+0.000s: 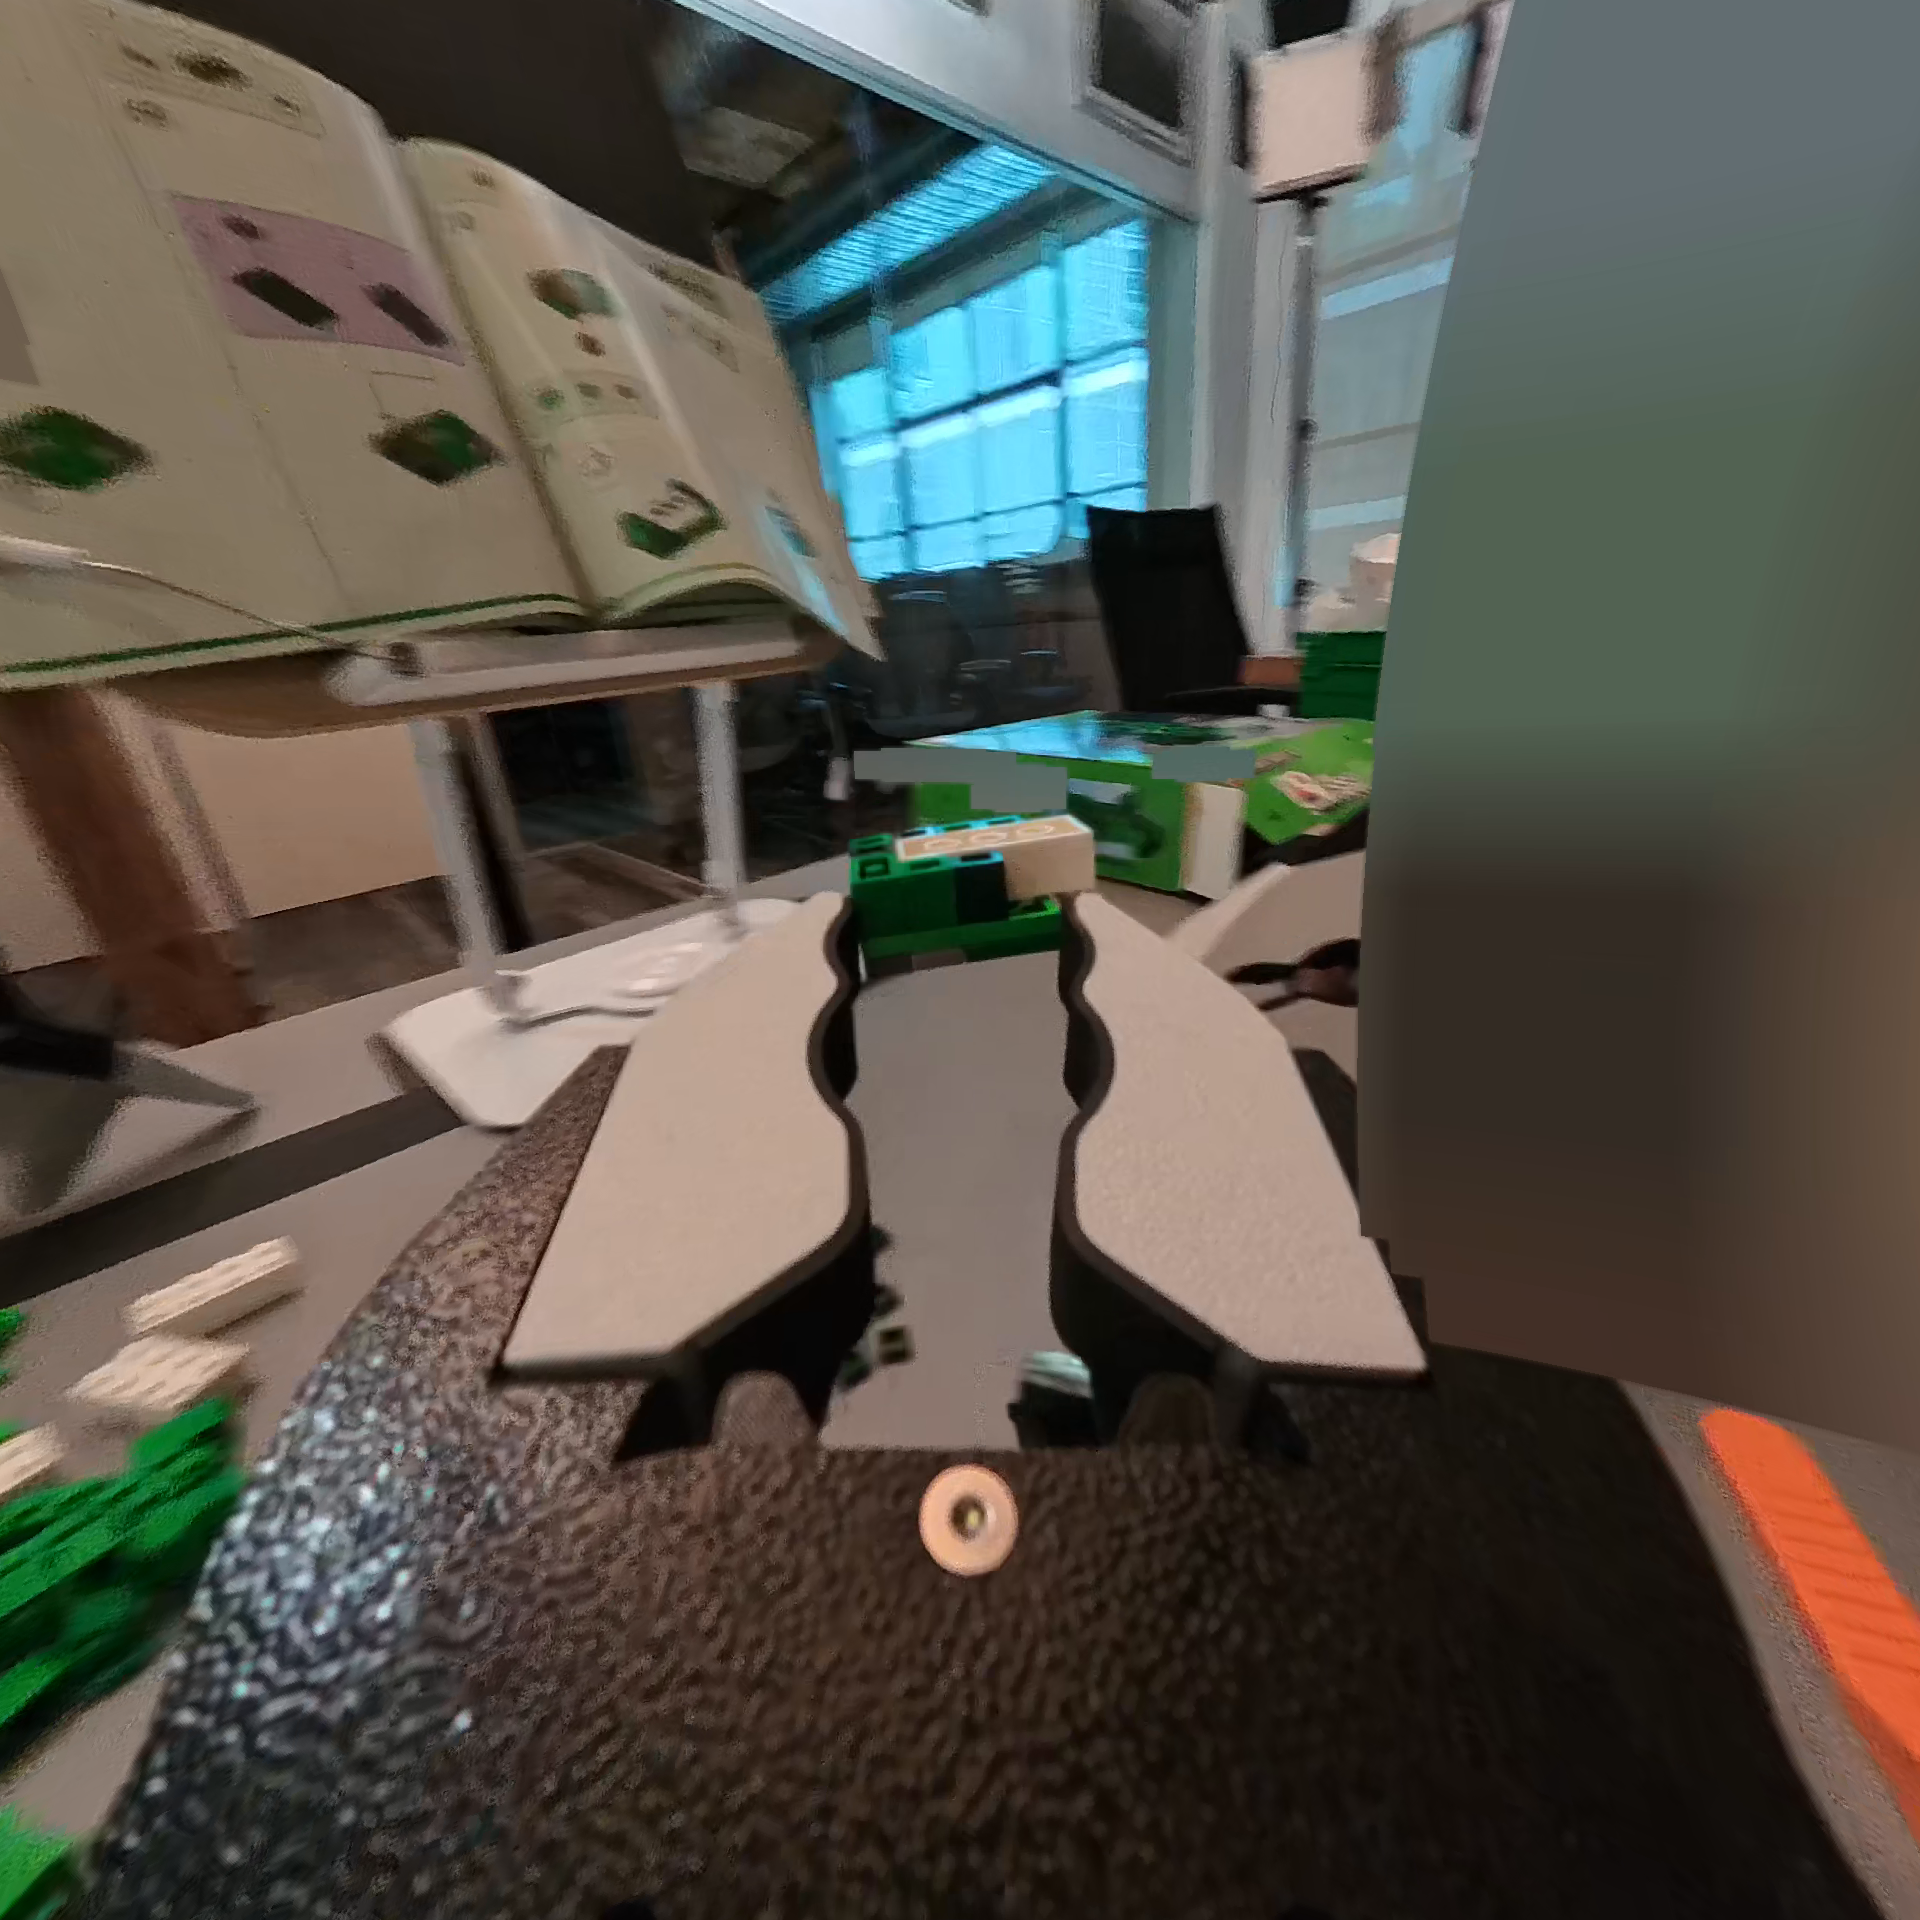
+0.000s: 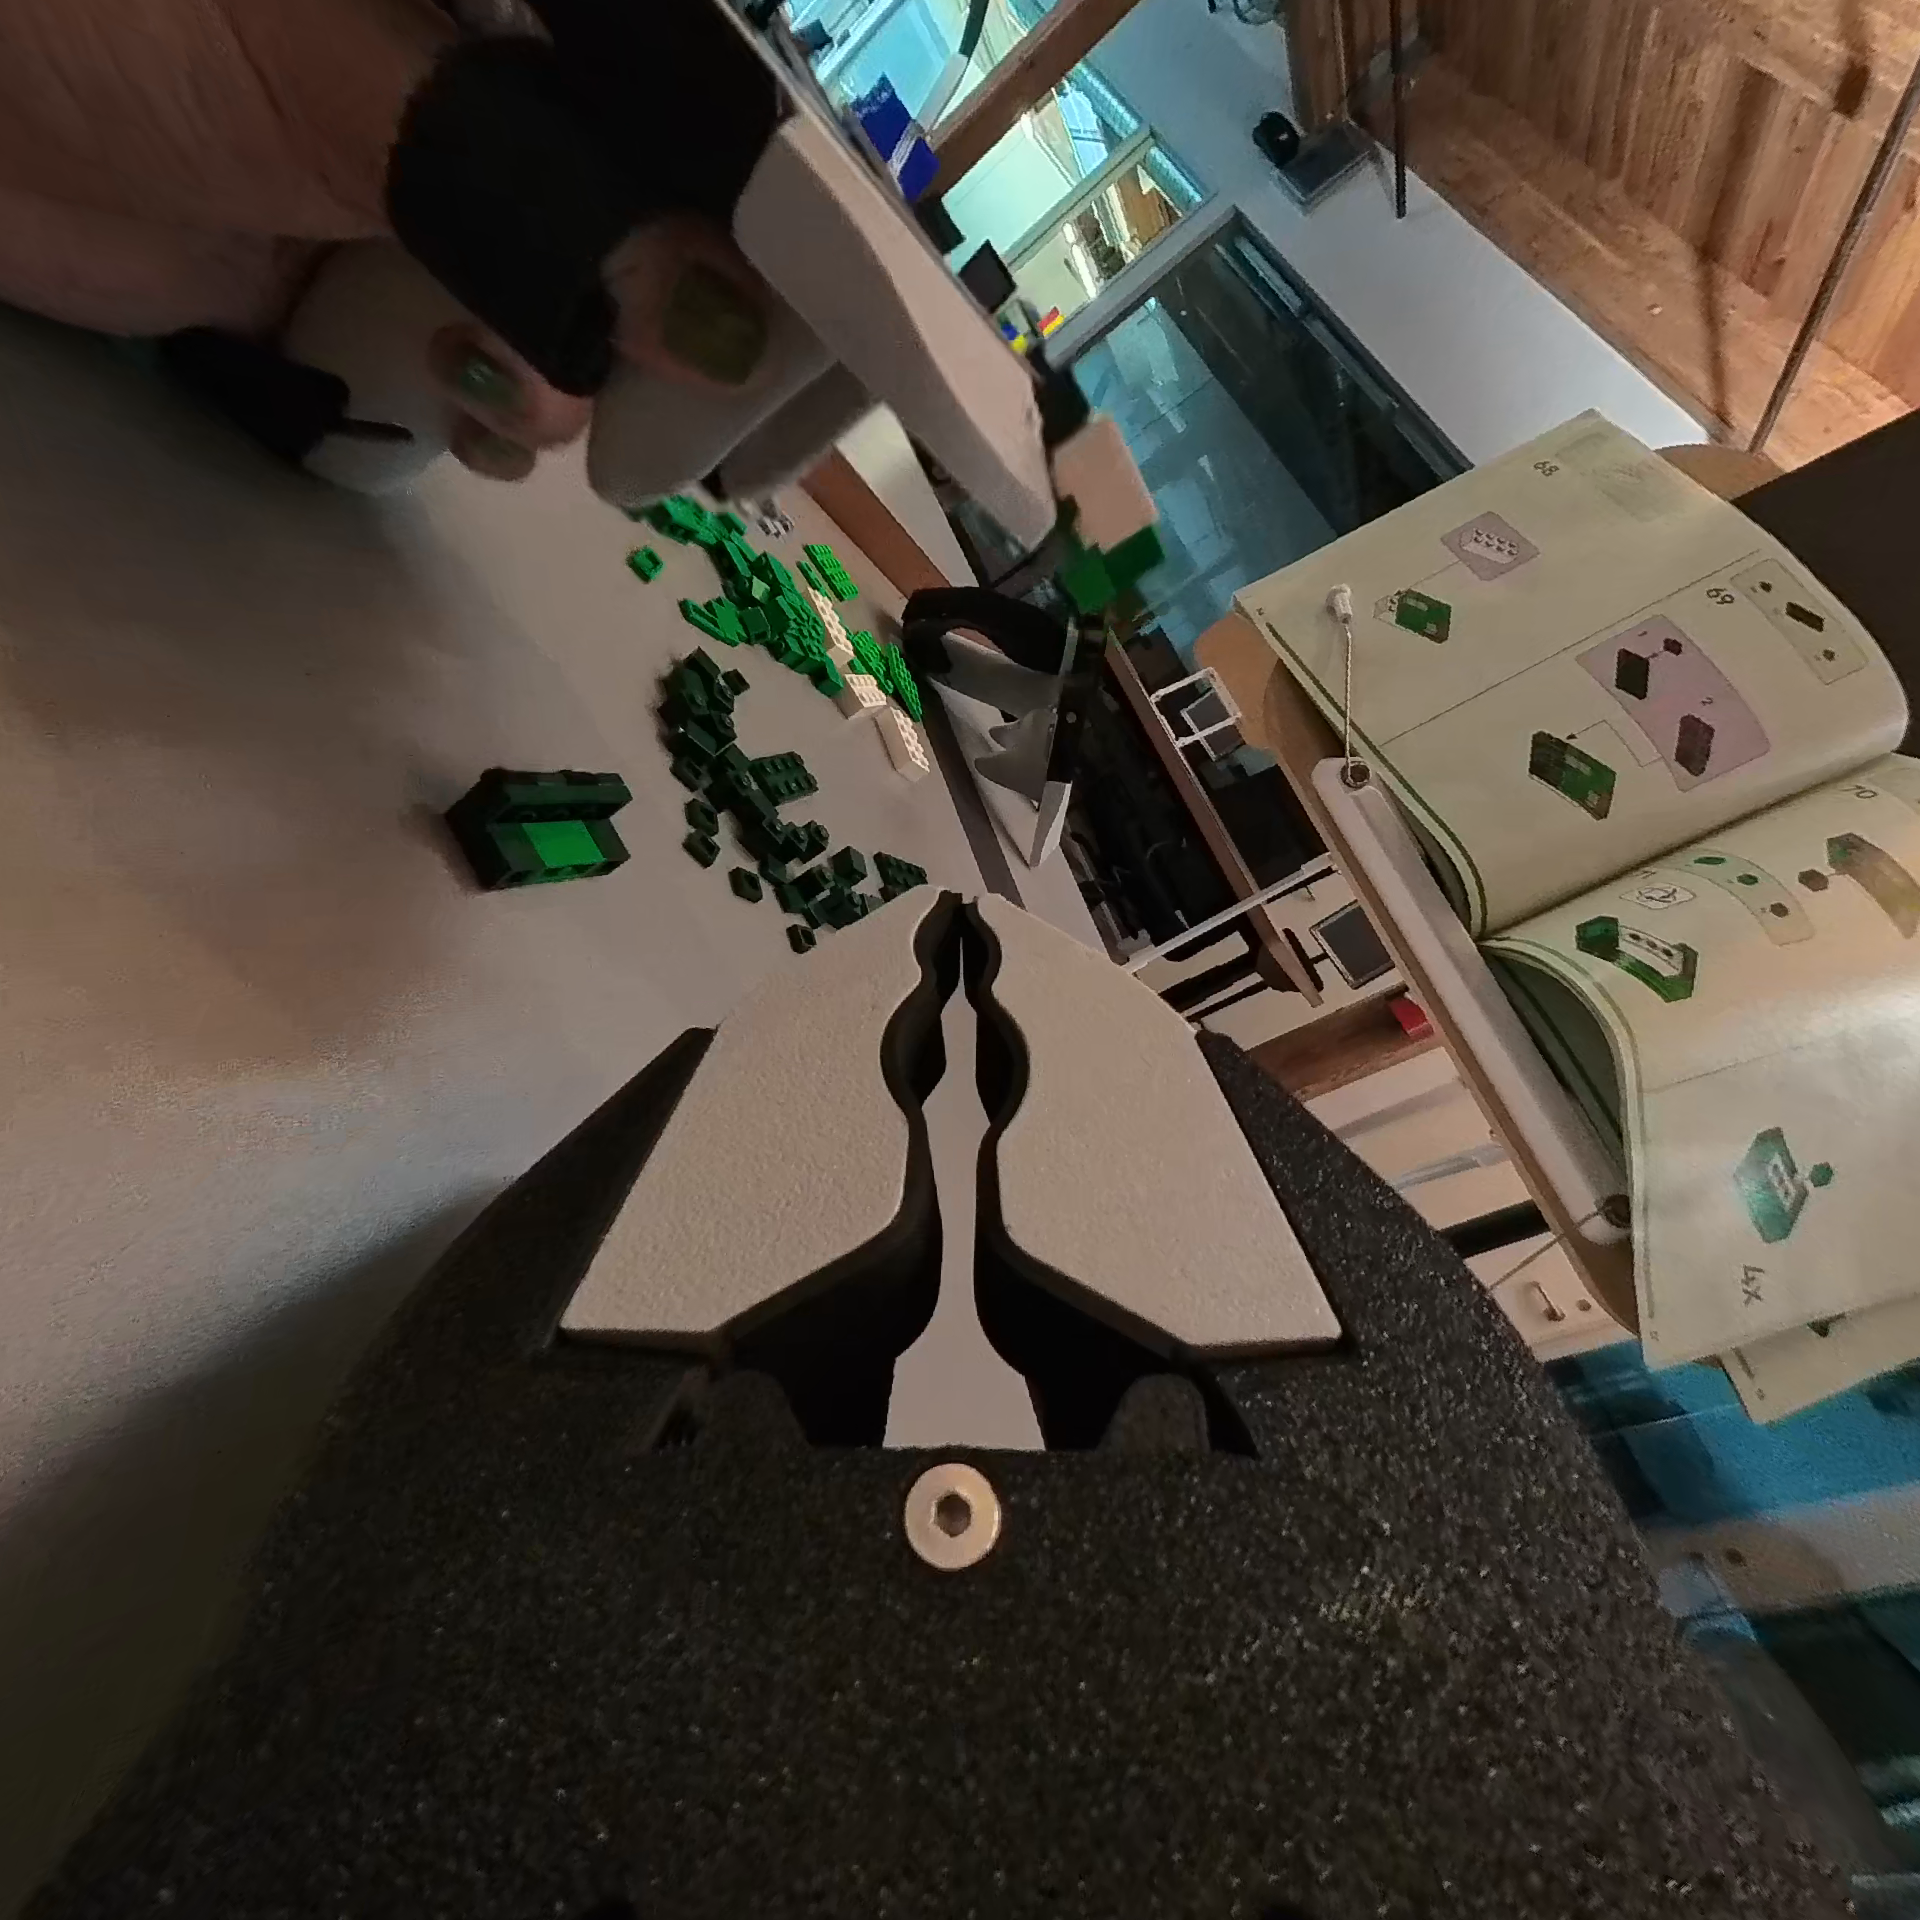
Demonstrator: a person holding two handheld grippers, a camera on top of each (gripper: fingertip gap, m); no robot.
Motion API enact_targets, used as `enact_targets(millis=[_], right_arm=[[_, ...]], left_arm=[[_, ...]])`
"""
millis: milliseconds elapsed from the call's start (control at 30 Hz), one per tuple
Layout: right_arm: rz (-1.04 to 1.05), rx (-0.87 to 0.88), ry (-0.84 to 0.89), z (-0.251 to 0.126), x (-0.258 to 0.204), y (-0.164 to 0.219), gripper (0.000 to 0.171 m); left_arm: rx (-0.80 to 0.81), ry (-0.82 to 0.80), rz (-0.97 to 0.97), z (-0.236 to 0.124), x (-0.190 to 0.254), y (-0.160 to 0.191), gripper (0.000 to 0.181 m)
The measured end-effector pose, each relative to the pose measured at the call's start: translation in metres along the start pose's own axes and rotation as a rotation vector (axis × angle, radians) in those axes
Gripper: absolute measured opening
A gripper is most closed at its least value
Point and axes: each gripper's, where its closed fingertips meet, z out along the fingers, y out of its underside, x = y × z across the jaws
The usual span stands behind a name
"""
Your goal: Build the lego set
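Note:
My left gripper (image 1: 961, 925) is shut on a small green lego assembly (image 1: 951, 899) with a white brick (image 1: 1044, 857) on top, held above the table. It also shows in the right wrist view, where the left gripper's fingers (image 2: 894, 332) hold the assembly (image 2: 1122, 556) in the air. My right gripper (image 2: 961, 914) is shut and empty, fingertips touching, above the grey table (image 2: 260, 935). A second dark green assembly (image 2: 540, 826) with a bright green middle sits on the table to its left.
Loose bright green bricks (image 2: 769, 603), dark green bricks (image 2: 748, 790) and white bricks (image 2: 904, 743) lie in piles. An open instruction book (image 1: 416, 416) rests on a stand (image 2: 1455, 987). A green lego box (image 1: 1143, 769) lies behind. A person's hand (image 2: 499, 395) holds the left gripper. About 7 cm separates my left fingertips from my right.

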Motion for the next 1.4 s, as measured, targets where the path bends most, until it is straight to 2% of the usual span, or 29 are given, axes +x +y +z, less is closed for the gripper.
enact_targets(millis=[67,133,1400], right_arm=[[0.005,-0.003,0.001,0.000,0.000,0.001,0.000],[0.009,-0.001,0.002,0.000,0.001,0.001,0.000],[0.025,0.018,0.000,-0.001,0.001,-0.001,0.000]], left_arm=[[0.038,-0.118,0.024,-0.009,-0.019,-0.006,0.036],[0.056,-0.147,-0.023,-0.014,-0.027,-0.008,0.036],[0.024,-0.121,-0.014,-0.009,-0.022,-0.002,0.036]])
